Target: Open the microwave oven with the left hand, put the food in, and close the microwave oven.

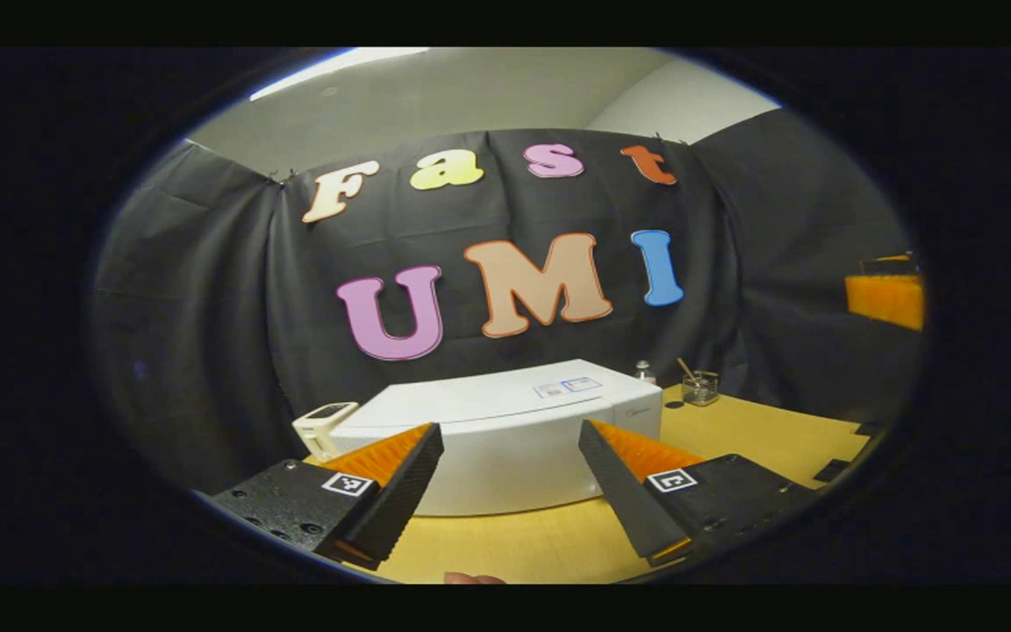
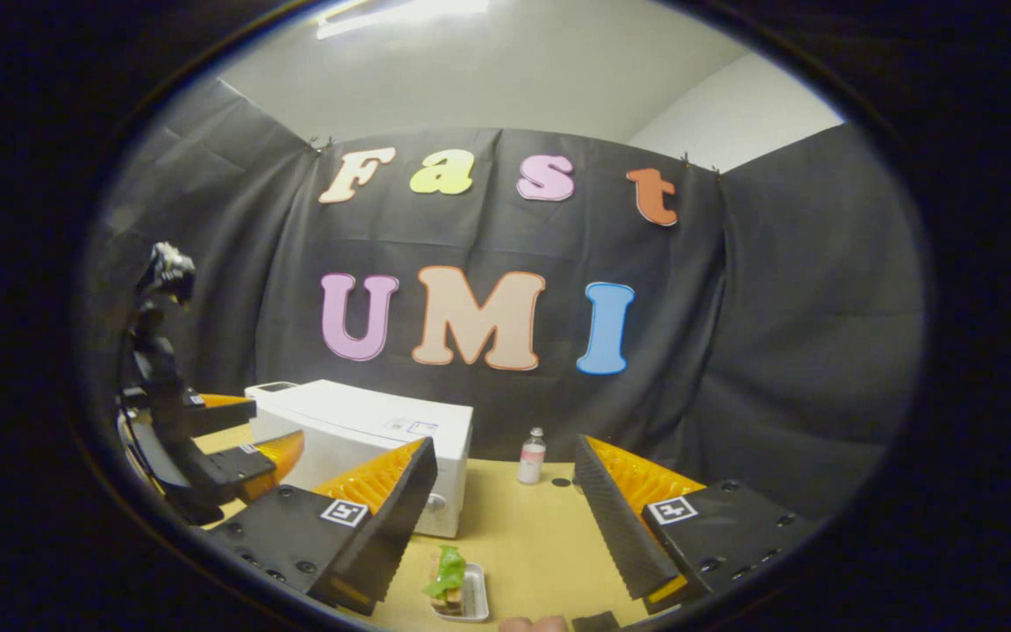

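The microwave oven [image 1: 505, 439] sits closed on the wooden table [image 1: 760, 448], straight ahead of the left gripper [image 1: 510, 478], whose fingers are spread wide and hold nothing. The food [image 2: 448, 579], a small piece topped with a green leaf on a little tray [image 2: 475, 597], lies on the table just in front of the oven, below the right gripper [image 2: 501, 518], also spread and empty. The left gripper hangs apart from the oven; if it catches the door badly, the light oven may slide back toward the small bottle [image 2: 532, 456]. A swinging door could also sweep the tray, which lies close to the front.
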### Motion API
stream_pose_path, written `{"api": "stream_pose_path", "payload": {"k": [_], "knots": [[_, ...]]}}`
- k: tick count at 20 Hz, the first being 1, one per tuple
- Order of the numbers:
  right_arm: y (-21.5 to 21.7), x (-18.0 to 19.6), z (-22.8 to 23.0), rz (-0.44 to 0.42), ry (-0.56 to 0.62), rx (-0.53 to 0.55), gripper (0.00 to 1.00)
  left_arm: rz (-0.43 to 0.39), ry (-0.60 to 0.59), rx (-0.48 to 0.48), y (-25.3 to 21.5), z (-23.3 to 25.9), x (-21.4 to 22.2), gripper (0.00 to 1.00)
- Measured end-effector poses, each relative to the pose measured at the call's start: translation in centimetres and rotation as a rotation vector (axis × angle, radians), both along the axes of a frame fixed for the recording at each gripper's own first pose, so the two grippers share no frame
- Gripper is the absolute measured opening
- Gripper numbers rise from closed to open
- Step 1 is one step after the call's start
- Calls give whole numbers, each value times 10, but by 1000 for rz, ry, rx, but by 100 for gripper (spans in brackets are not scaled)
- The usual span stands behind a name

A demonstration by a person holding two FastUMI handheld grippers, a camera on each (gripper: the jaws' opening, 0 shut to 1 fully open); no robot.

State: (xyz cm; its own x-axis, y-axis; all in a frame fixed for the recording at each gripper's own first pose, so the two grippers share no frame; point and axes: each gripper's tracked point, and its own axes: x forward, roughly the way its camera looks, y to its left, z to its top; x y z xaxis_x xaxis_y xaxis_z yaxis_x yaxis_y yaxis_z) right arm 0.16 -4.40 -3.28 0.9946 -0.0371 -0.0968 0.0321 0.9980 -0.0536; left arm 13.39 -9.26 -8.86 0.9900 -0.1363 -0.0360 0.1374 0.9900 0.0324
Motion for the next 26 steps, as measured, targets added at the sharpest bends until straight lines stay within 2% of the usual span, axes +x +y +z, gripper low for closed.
{"api": "stream_pose_path", "payload": {"k": [4,5,6,8,11,15,21,24,25,26], "knots": [[-26,-19,-15,-32,60,-56,96,-67,59,16,-40,-45,35,98],[-35,-23,-17,-49,74,-71,99,-74,75,23,-47,-55,43,98],[-43,-26,-17,-65,82,-74,96,-80,83,21,-53,-62,51,98],[-56,-31,-19,-98,91,-69,99,-86,123,-3,-67,-84,63,98],[-71,-34,-18,-140,93,-75,99,-69,210,-27,-82,-121,75,98],[-80,-38,-17,-166,94,-92,99,-46,259,-39,-92,-142,85,100],[-84,-40,-22,-168,115,-106,99,-19,261,-61,-95,-148,94,94],[-86,-41,-23,-172,118,-90,99,-25,284,-86,-95,-153,99,77],[-86,-41,-24,-171,121,-83,99,5,291,-87,-90,-155,100,71],[-87,-43,-25,-171,123,-81,97,-10,296,-115,-88,-151,93,51]]}}
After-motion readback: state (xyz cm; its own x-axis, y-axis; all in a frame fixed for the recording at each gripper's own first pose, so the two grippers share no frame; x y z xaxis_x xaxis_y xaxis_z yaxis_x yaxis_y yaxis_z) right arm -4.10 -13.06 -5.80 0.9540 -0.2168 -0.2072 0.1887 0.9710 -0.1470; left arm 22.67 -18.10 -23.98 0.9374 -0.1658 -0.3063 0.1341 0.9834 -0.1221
